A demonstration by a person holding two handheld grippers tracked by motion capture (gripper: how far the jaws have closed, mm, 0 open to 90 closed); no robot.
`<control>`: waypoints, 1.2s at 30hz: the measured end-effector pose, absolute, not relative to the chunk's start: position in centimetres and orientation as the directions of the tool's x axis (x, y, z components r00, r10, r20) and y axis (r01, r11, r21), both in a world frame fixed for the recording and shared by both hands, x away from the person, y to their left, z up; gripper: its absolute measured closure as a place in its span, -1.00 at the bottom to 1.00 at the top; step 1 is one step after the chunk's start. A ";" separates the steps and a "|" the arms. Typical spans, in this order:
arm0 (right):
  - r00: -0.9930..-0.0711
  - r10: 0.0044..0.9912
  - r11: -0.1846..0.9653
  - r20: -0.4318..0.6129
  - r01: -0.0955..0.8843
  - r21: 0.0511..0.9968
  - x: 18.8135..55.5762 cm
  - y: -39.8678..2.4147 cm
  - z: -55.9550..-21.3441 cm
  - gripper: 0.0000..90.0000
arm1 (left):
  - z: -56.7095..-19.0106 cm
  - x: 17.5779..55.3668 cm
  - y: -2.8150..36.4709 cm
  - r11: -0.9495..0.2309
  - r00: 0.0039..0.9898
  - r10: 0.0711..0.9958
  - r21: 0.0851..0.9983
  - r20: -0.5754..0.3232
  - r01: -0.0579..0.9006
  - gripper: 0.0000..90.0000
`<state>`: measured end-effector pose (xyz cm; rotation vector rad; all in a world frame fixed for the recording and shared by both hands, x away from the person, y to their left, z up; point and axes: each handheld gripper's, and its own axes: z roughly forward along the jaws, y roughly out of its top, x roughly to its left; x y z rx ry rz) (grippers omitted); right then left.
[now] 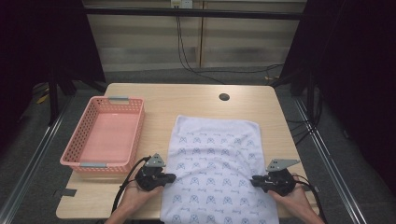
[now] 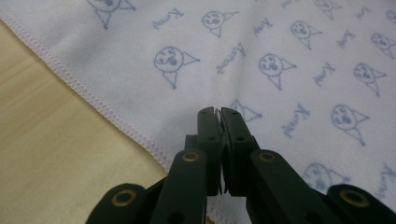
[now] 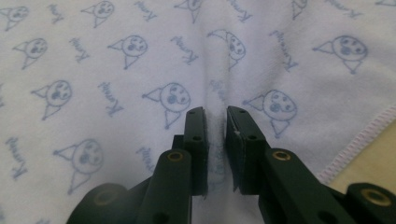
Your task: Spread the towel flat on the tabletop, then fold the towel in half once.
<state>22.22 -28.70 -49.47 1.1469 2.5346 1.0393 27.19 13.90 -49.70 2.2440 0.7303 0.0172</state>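
Pinching is the step in hand: left gripper (image 2: 219, 112) clamped tight and right gripper (image 3: 215, 116) nearly closed on a ridge of the towel (image 1: 212, 158) spread on the table (image 1: 187, 100), so lifting both together likely follows

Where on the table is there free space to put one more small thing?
Bare wood lies behind the towel around the hole, and in a strip between the basket and towel. The front is crowded: both grippers sit at the towel's side edges.
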 end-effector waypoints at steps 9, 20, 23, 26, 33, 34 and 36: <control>-0.731 0.652 0.482 0.203 0.605 0.633 20.4 -28.5 -49.1 0.61 | -49.1 23.2 14.9 -0.596 0.860 0.463 0.642 -0.217 0.483 0.94; -0.617 0.775 0.323 0.139 0.575 0.752 26.7 -30.4 -47.4 0.29 | -47.8 28.4 14.7 -0.448 0.810 0.534 0.732 -0.241 0.513 0.61; -0.588 0.802 0.318 0.106 0.569 0.759 29.6 -30.9 -47.3 0.24 | -47.9 30.0 13.7 -0.448 0.809 0.543 0.737 -0.224 0.505 0.57; -0.558 0.826 0.321 0.073 0.574 0.753 32.6 -31.4 -47.6 0.22 | -47.7 32.1 13.2 -0.422 0.784 0.586 0.749 -0.204 0.510 0.44; -0.498 0.865 0.296 0.062 0.605 0.739 38.0 -31.4 -48.9 0.18 | -47.1 35.9 12.4 -0.383 0.759 0.614 0.759 -0.217 0.527 0.38; -0.488 0.870 0.284 0.068 0.610 0.740 38.4 -31.2 -49.1 0.18 | -47.2 36.2 12.3 -0.384 0.758 0.617 0.760 -0.211 0.524 0.36; -0.476 0.877 0.277 0.069 0.617 0.737 38.9 -31.1 -49.8 0.19 | -47.5 36.8 12.4 -0.364 0.742 0.634 0.764 -0.215 0.533 0.34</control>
